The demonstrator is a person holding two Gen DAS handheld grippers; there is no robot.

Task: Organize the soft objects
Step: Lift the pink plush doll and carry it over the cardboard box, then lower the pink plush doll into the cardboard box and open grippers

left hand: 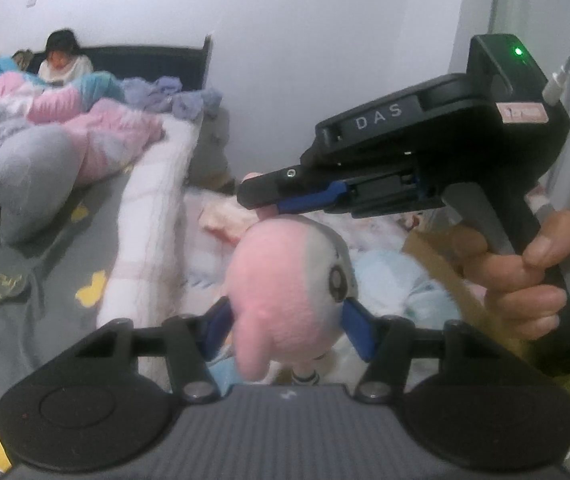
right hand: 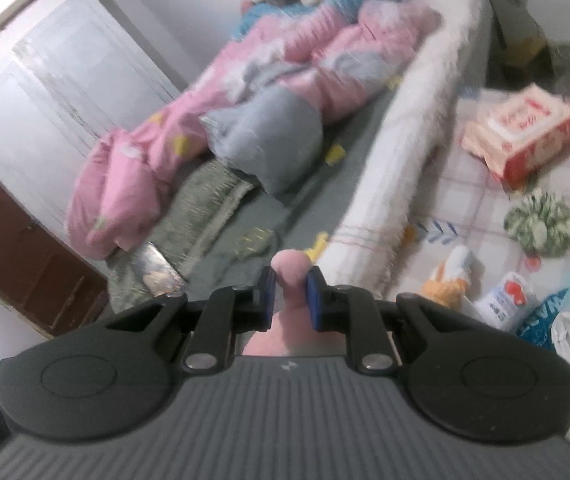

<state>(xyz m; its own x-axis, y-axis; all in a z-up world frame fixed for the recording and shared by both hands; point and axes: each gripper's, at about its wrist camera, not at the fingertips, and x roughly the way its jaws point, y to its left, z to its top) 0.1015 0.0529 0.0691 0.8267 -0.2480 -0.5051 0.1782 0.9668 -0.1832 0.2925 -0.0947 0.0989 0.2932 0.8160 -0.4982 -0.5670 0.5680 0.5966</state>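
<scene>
A pink and white plush toy (left hand: pixel 285 292) with a round drawn eye hangs above the bedding. In the left wrist view my left gripper (left hand: pixel 289 324) is shut on its head, one blue pad pressing each side. My right gripper (left hand: pixel 257 196) comes in from the right, held by a hand (left hand: pixel 525 280), and pinches a thin pink part at the top of the toy. In the right wrist view that right gripper (right hand: pixel 291 294) is shut, with the pink plush end (right hand: pixel 289 270) sticking out between its blue pads. The toy's lower body is hidden behind the left gripper.
A bed carries a pink quilt (right hand: pixel 245 80), a grey pillow (right hand: pixel 273 140) and a long white rolled blanket (right hand: pixel 405 140). A person (left hand: pixel 63 60) sits at its far end. On the checked sheet lie a red and white tissue pack (right hand: pixel 525 136), a green and white scrunchie (right hand: pixel 539 224) and small packets.
</scene>
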